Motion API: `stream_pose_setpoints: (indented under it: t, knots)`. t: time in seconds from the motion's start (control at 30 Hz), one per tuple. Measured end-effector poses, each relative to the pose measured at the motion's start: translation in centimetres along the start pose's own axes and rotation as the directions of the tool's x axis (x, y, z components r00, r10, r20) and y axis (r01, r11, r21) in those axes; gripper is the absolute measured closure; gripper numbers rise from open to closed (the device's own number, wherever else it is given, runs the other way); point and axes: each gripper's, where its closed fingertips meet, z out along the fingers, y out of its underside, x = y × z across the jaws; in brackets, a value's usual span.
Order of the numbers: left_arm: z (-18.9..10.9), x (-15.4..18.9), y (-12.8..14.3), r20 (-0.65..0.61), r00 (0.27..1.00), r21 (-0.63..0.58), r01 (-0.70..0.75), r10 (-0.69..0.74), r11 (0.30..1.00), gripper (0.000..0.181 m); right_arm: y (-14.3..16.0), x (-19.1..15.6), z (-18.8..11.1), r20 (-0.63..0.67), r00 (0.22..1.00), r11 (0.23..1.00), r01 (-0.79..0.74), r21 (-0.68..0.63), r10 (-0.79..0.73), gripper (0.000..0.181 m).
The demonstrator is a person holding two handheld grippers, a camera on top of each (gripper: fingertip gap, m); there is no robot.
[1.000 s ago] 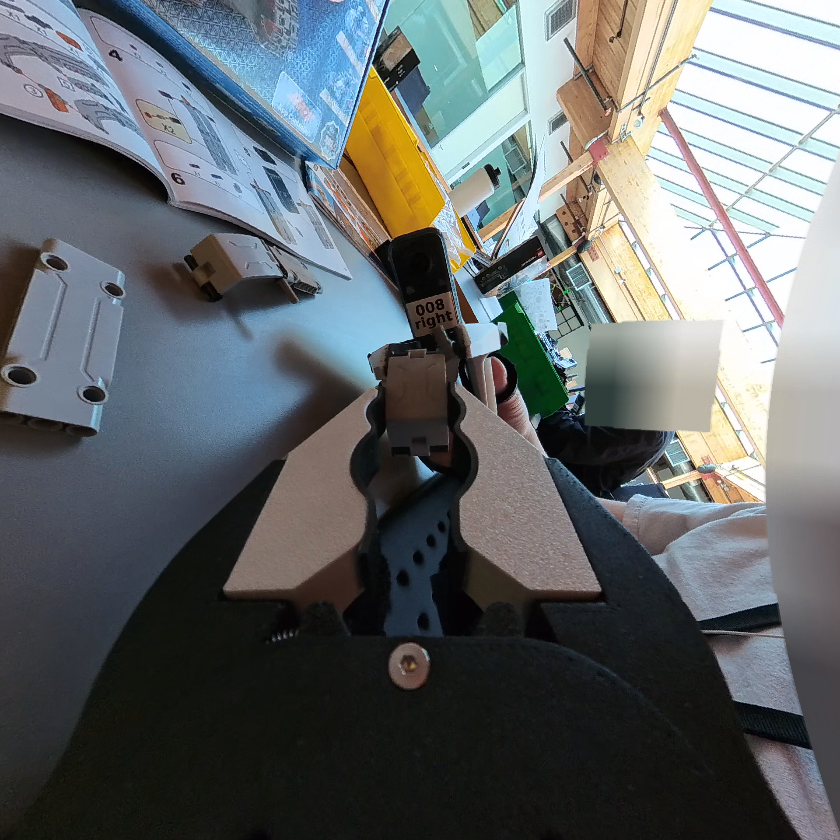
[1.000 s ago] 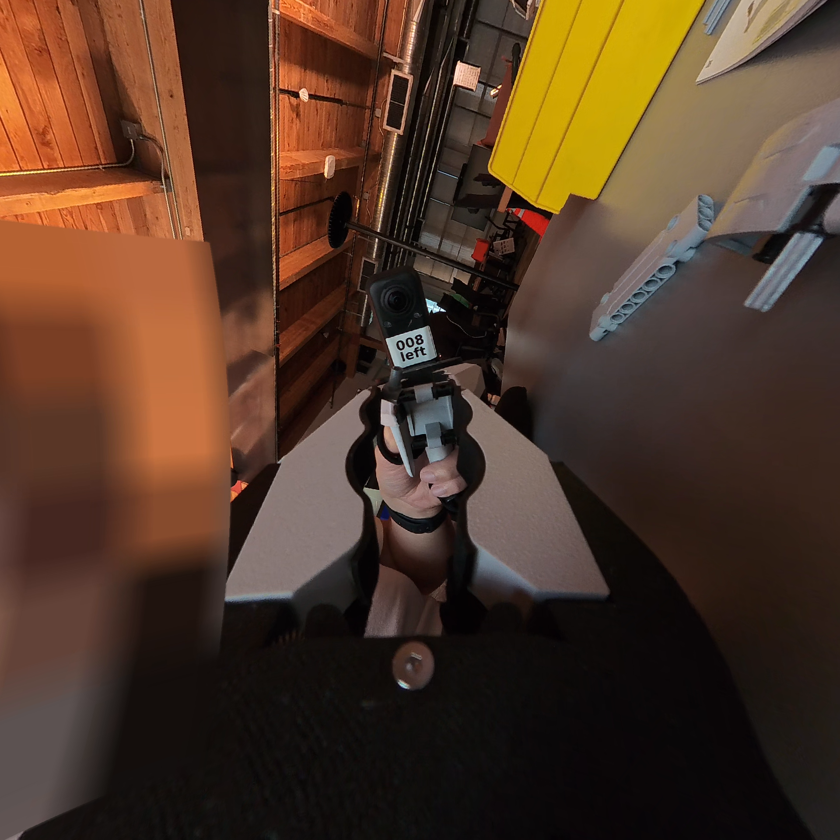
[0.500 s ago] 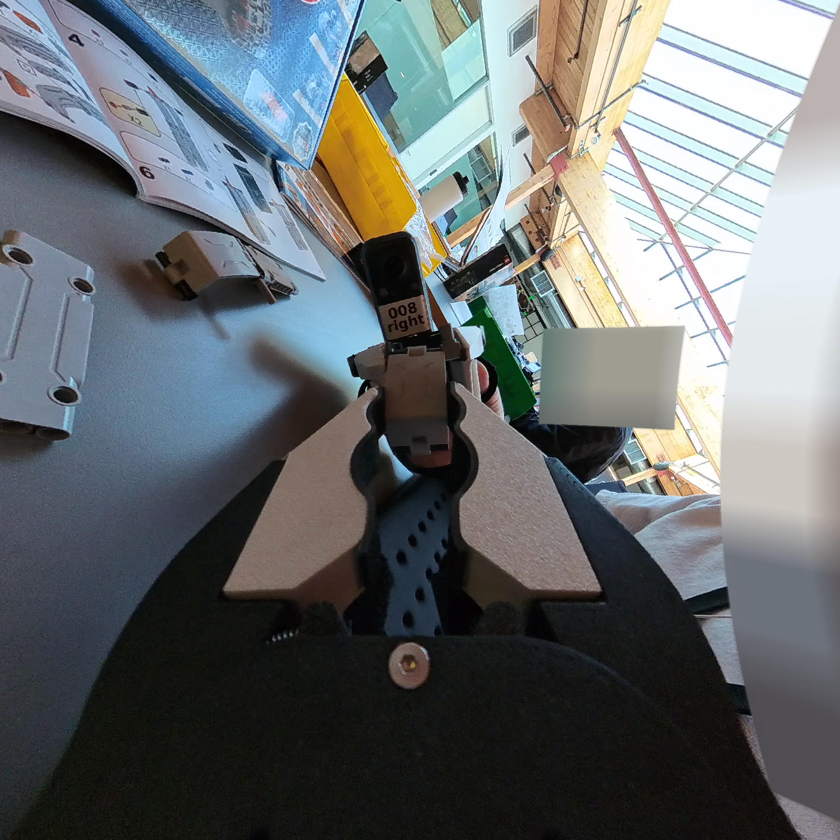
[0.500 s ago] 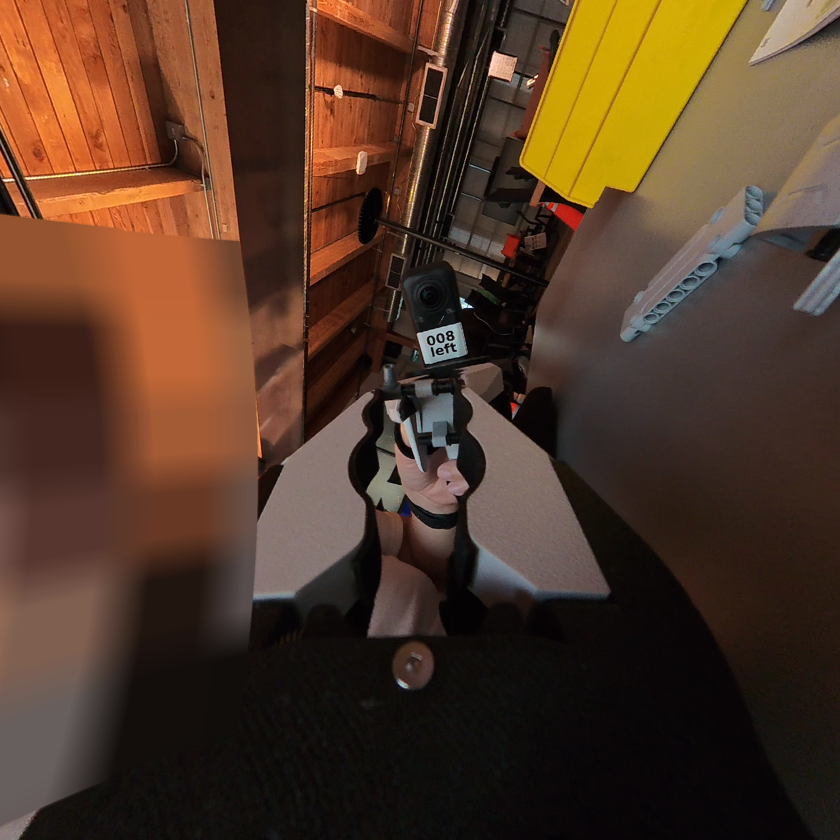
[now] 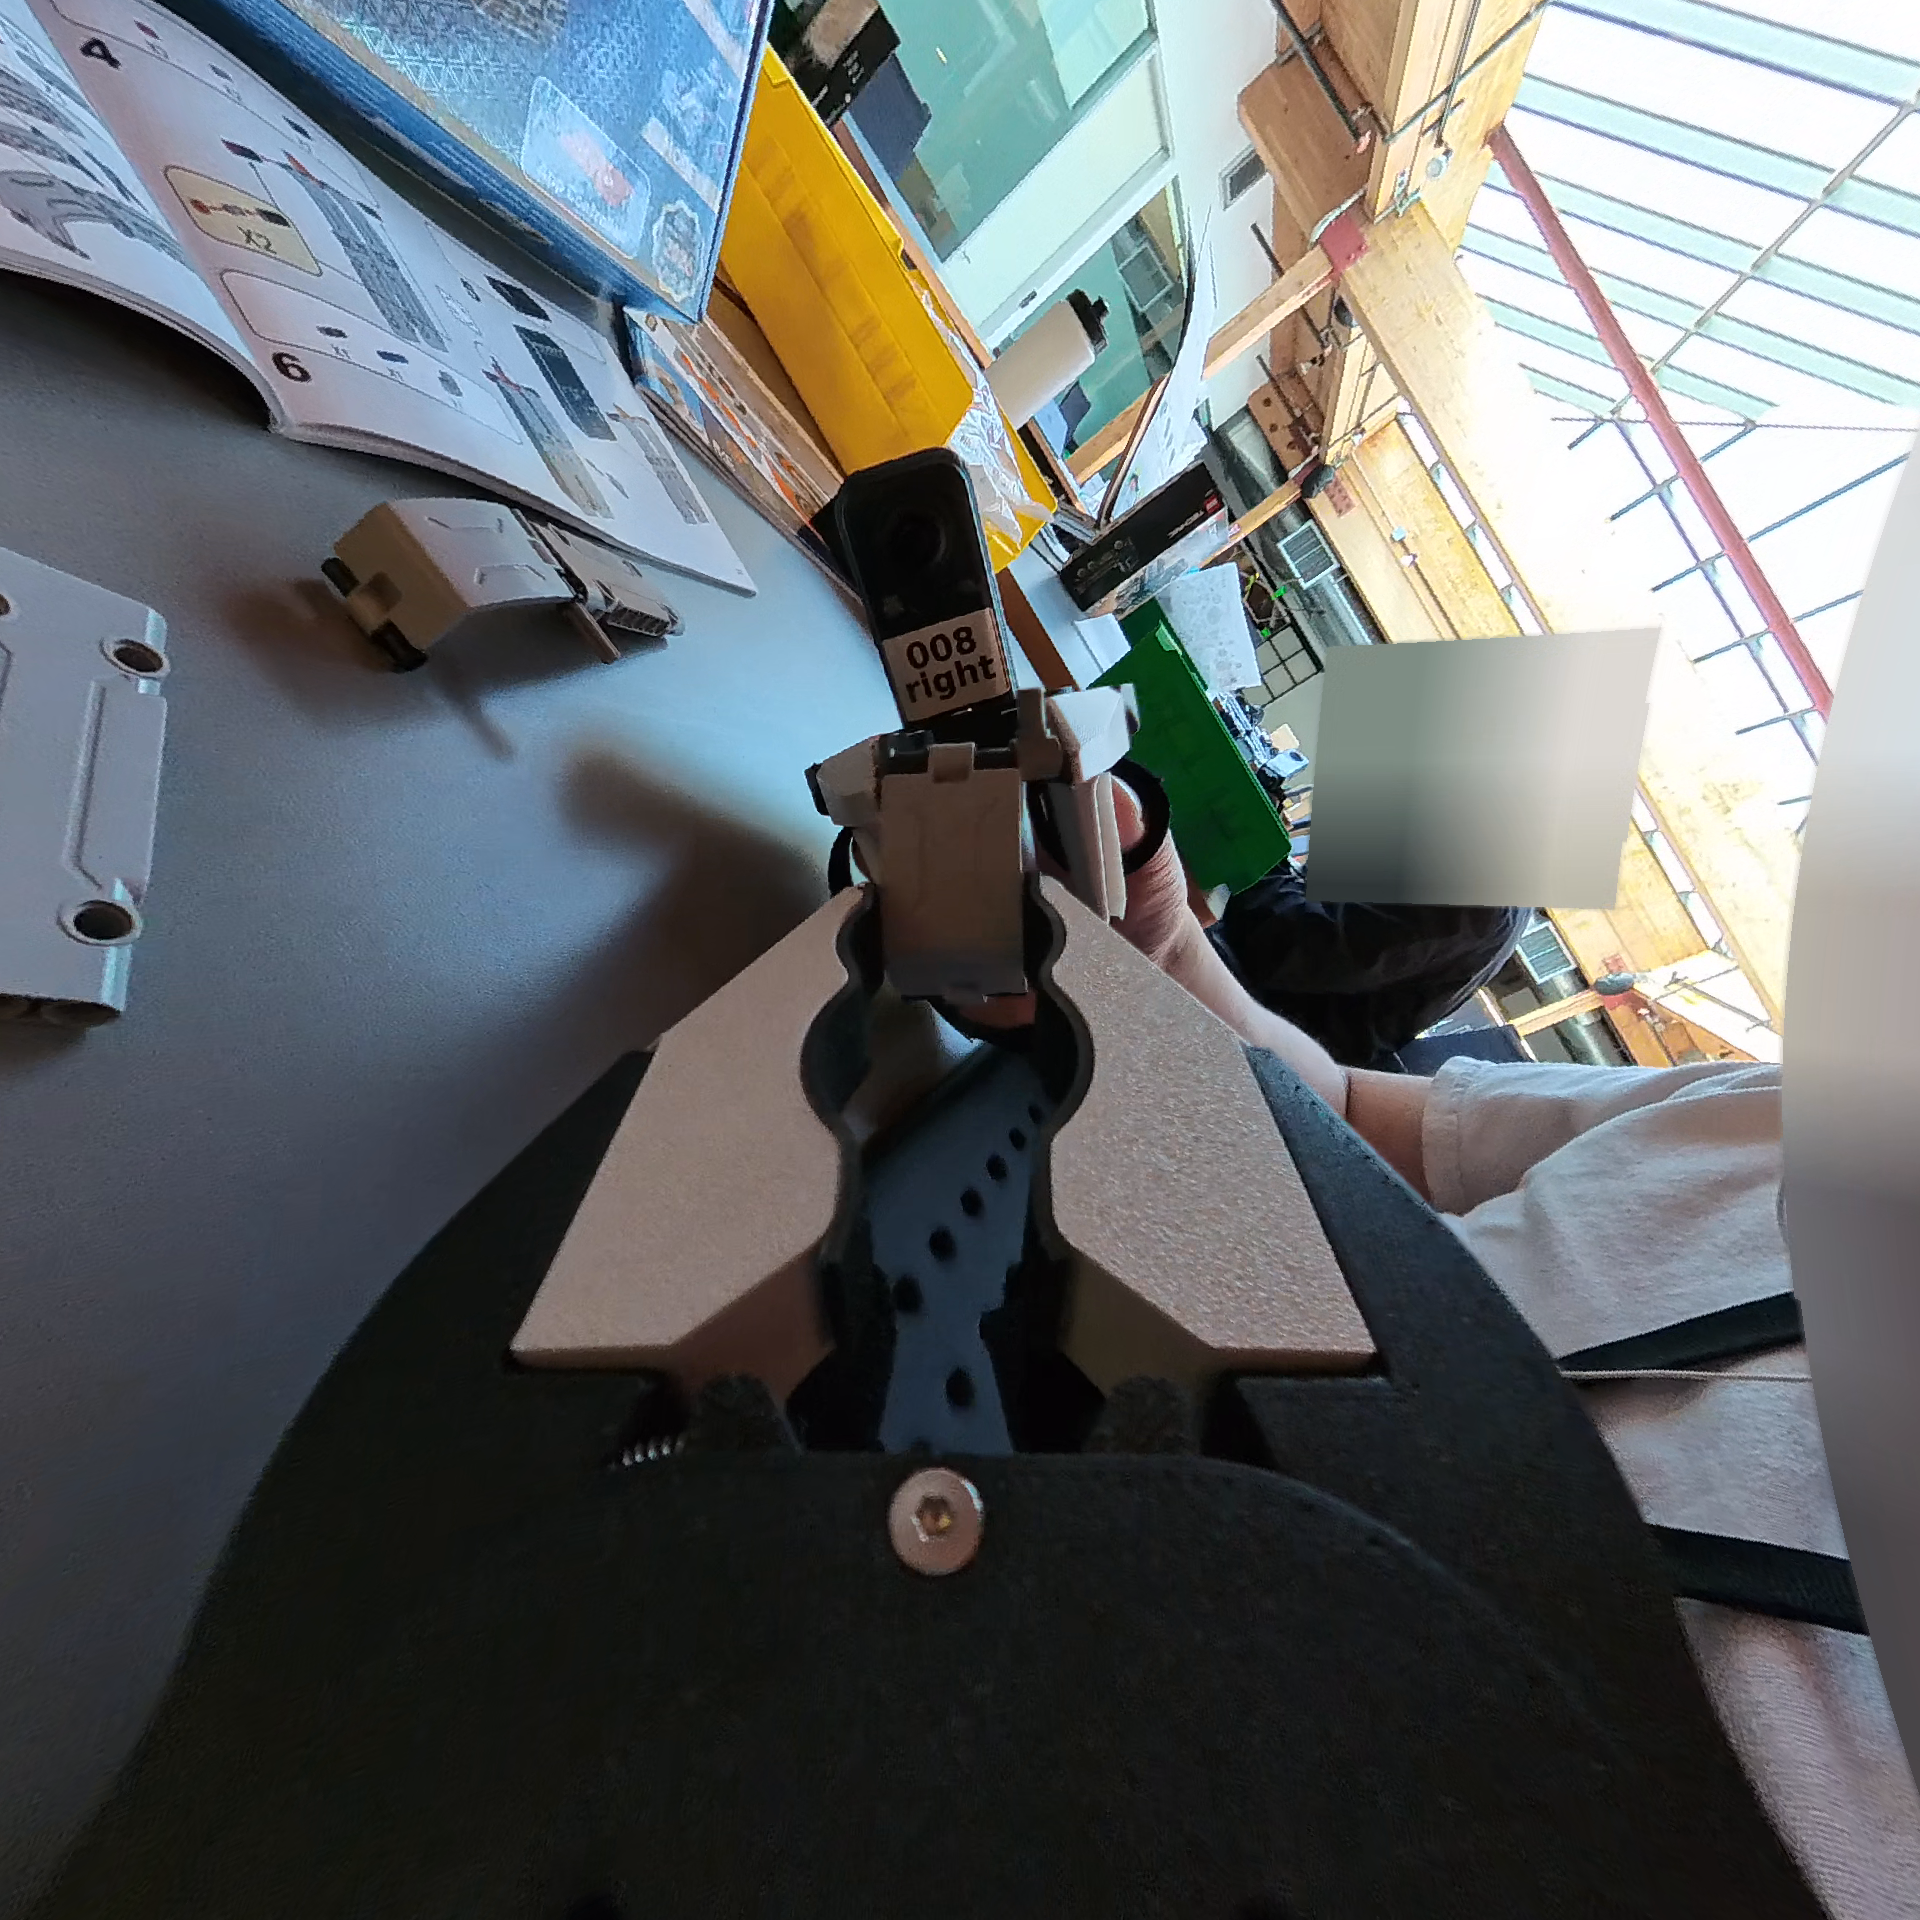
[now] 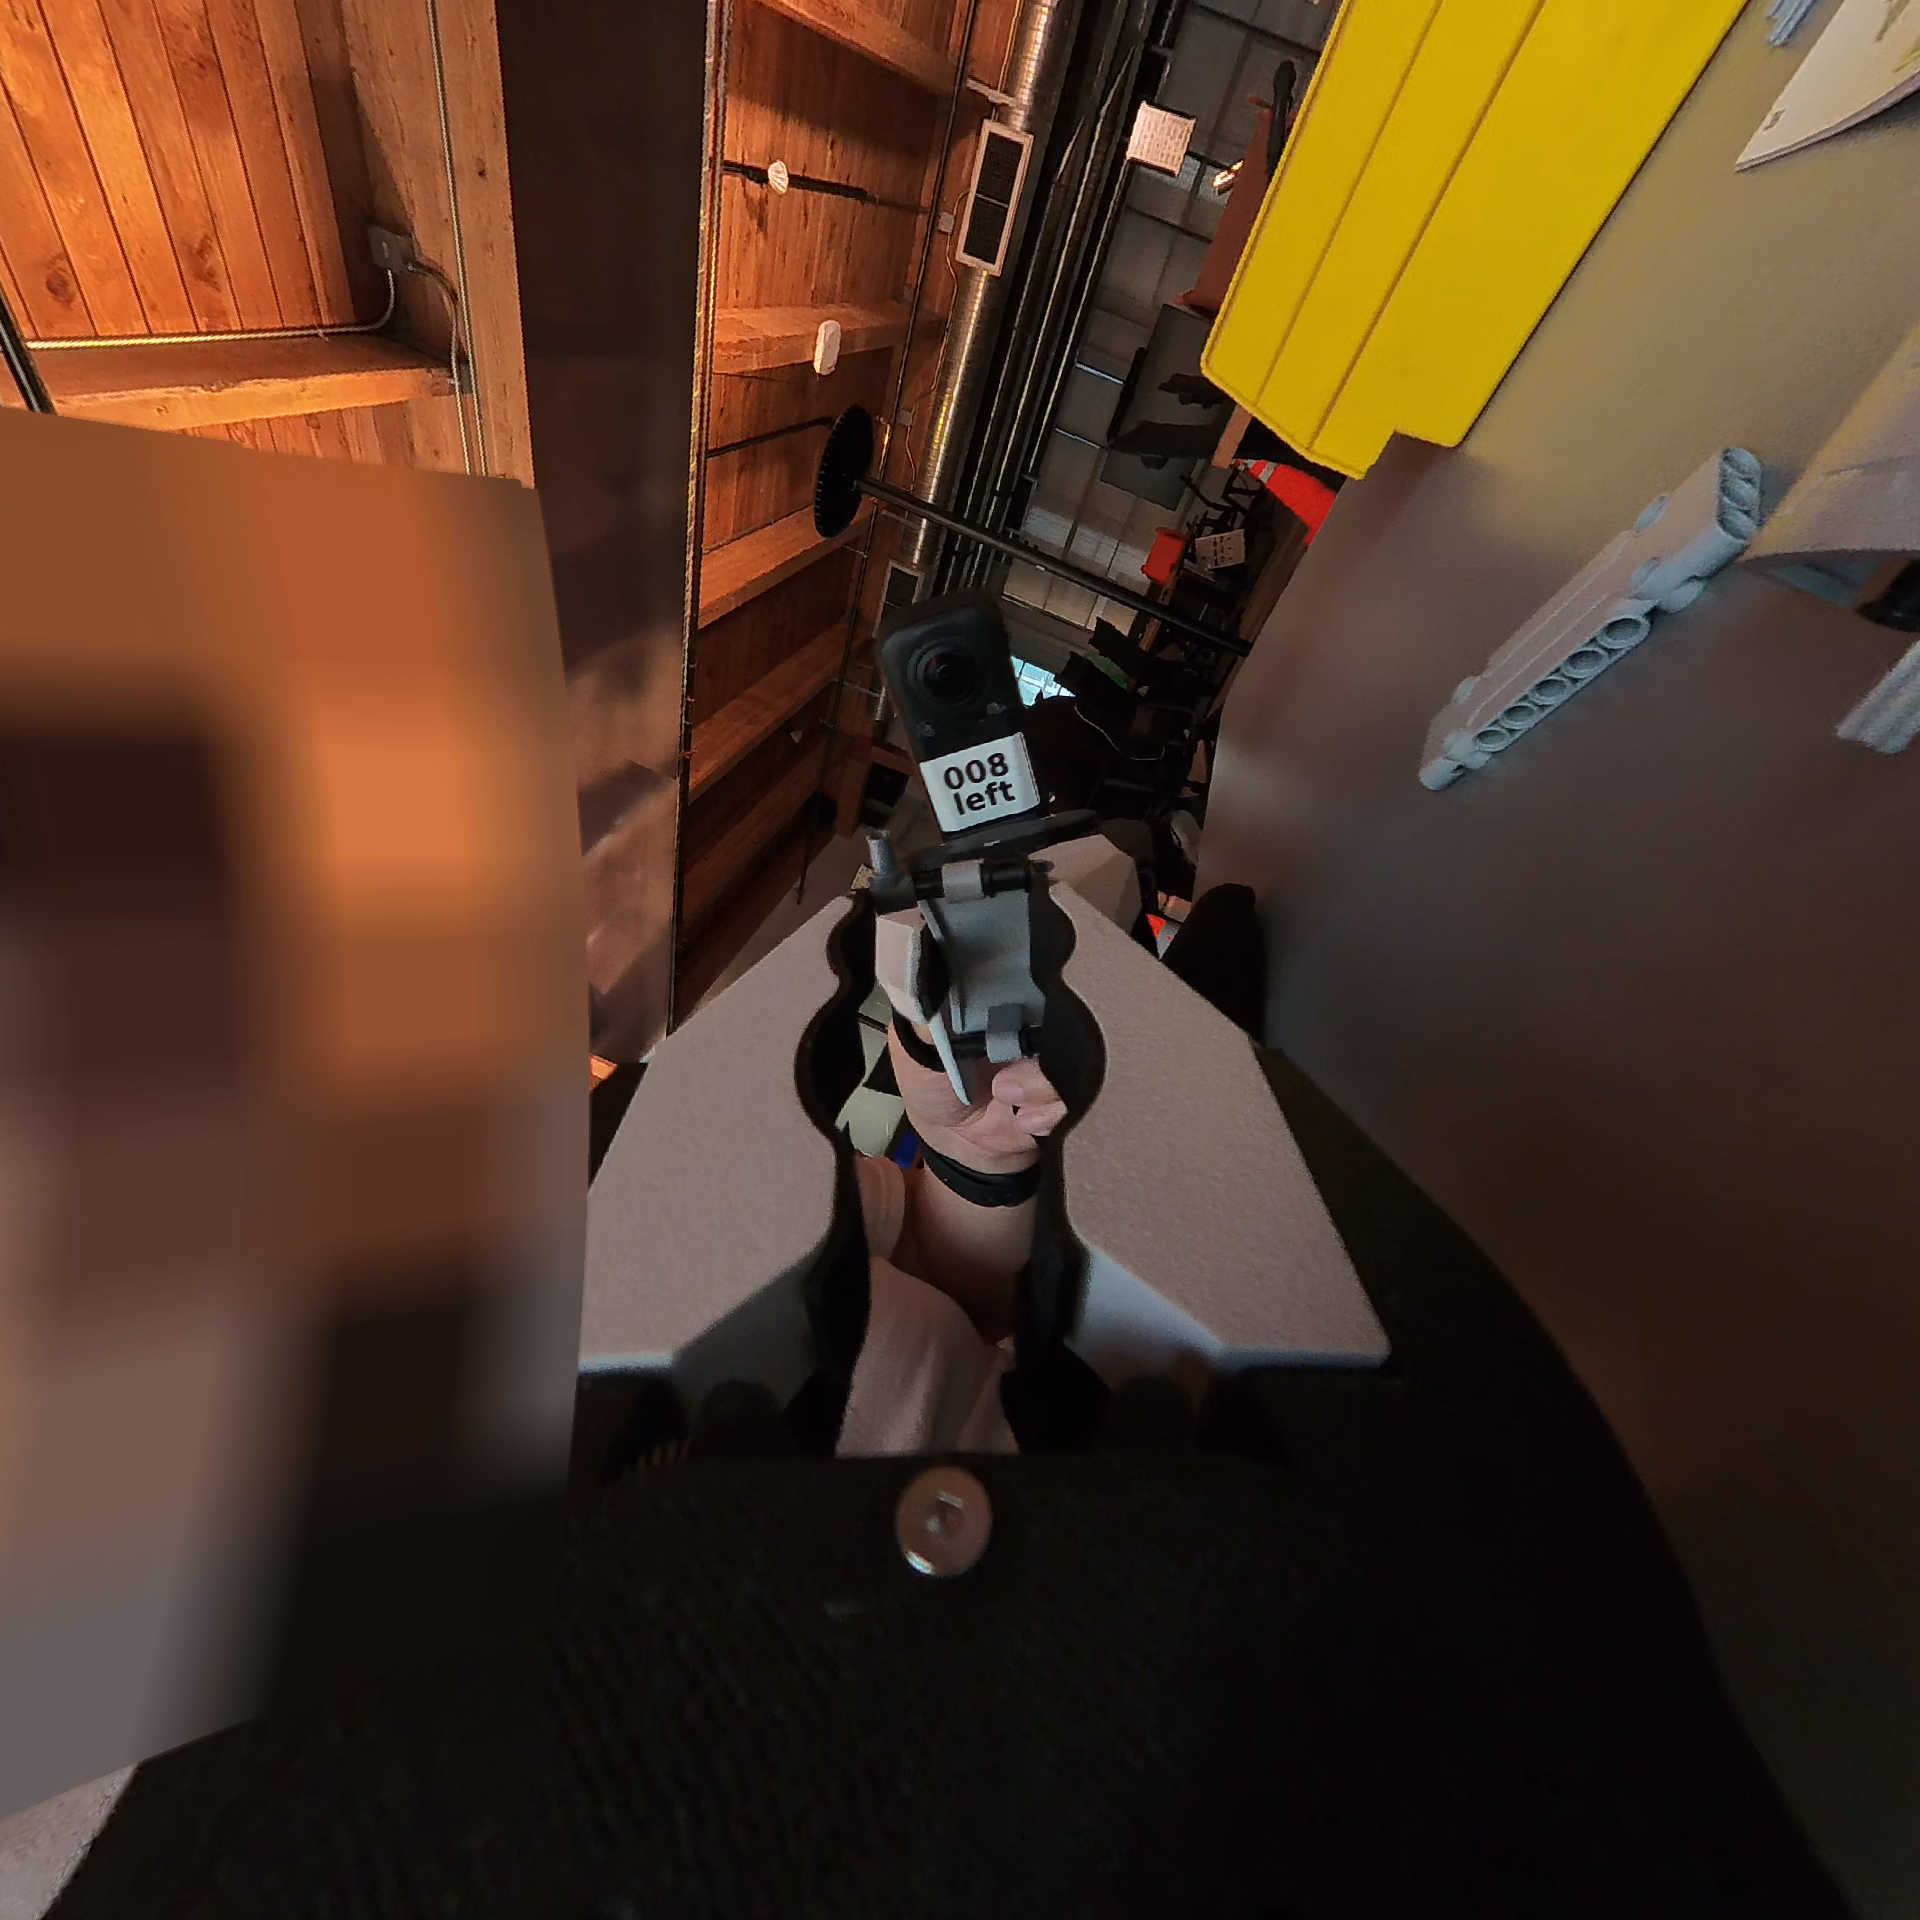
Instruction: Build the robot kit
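My left gripper point(image 5: 951, 925) is shut on the near end of a small grey toy-brick assembly point(image 5: 951, 862) and holds it above the dark grey table point(image 5: 364, 935). My right gripper point(image 6: 951, 935) faces it from the other side and is shut on the same assembly point(image 6: 982, 966), which has a black pin across its top. The two grippers point at each other. In the left wrist view the right gripper's white fingertips point(image 5: 1086, 727) sit at the assembly's far end. A hand point(image 6: 997, 1122) holds the left gripper behind it.
On the table lie a flat grey panel with holes point(image 5: 73, 810), a small beige and grey assembly point(image 5: 468, 582), an open instruction booklet point(image 5: 312, 260) and a blue box point(image 5: 540, 125). A grey holed beam point(image 6: 1590, 634) lies on the table. A yellow bin point(image 5: 842, 301) stands behind. The grippers are tip to tip, or close to it.
Both grippers have stayed shut on the grey assembly. The pair has shifted and tilted slightly, so the table parts drift a little in both views.
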Motion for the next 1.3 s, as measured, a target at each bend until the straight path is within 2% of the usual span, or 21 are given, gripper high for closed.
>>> stream_pose_setpoints:
  t: [1.3]
  knots:
    - [0.9,-0.9,1.4,0.132,0.985,-0.097,-0.098,0.110,0.990,0.156,0.4,0.3,0.6,-0.052,0.986,0.987,0.159,-0.016,-0.160,0.153]
